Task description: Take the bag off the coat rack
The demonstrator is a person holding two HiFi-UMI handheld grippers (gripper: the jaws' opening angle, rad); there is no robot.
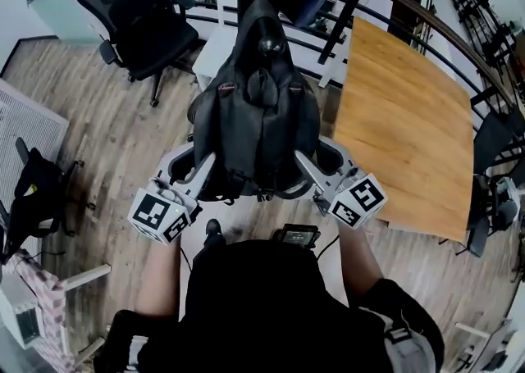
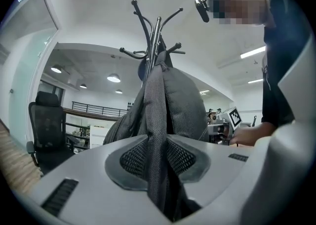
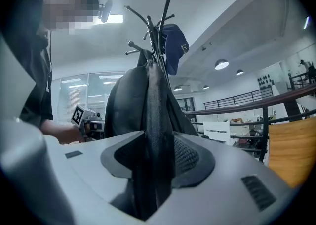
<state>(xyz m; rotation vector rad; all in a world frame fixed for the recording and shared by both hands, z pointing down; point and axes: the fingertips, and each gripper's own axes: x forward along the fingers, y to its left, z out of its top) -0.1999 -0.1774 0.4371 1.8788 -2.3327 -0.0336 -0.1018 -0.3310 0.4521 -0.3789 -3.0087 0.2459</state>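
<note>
A black backpack (image 1: 254, 117) hangs from the top of a black coat rack (image 2: 157, 36), straight ahead of me. My left gripper (image 1: 205, 171) is at the bag's lower left and my right gripper (image 1: 305, 168) at its lower right. In the left gripper view a mesh-textured strap (image 2: 158, 135) runs down between the jaws, which are shut on it. The right gripper view shows a dark strap (image 3: 157, 130) pinched the same way between its jaws. A blue cap (image 3: 175, 46) hangs on a rack hook (image 3: 157, 26) above the bag (image 3: 126, 105).
A wooden table (image 1: 410, 125) stands close on the right, with a black railing (image 1: 426, 19) behind it. A black office chair (image 1: 139, 11) is at the back left. Another dark bag (image 1: 33, 191) lies on the wood floor at the left.
</note>
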